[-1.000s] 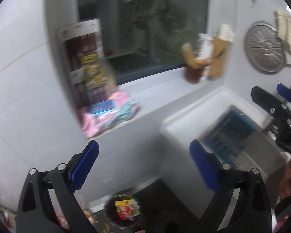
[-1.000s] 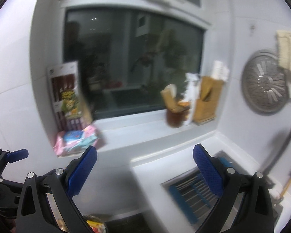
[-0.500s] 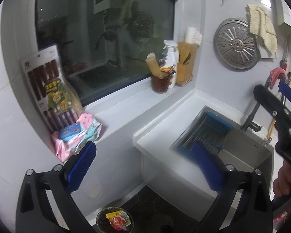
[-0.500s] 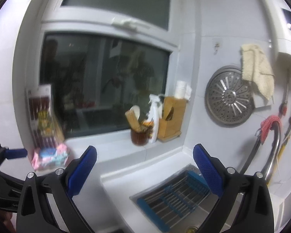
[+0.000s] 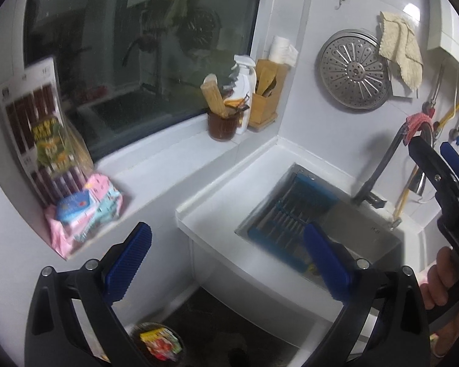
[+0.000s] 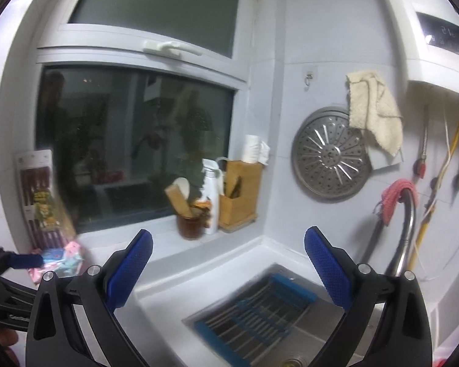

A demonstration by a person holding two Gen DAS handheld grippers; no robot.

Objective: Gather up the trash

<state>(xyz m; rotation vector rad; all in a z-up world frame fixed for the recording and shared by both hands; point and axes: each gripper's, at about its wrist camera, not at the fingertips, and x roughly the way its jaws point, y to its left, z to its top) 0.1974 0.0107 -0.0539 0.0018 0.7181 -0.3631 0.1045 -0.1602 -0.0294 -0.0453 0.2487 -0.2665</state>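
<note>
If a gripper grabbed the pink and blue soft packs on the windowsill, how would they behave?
The soft packs look like crinkly plastic, so probably light and floppy, sagging in the jaws. They lie stacked loosely, so one may slide off. The tall card package leaning behind might topple.

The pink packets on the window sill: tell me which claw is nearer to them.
Left. The left claw hangs just right of the pink packets; the right claw is far off, beyond the sink.
</note>
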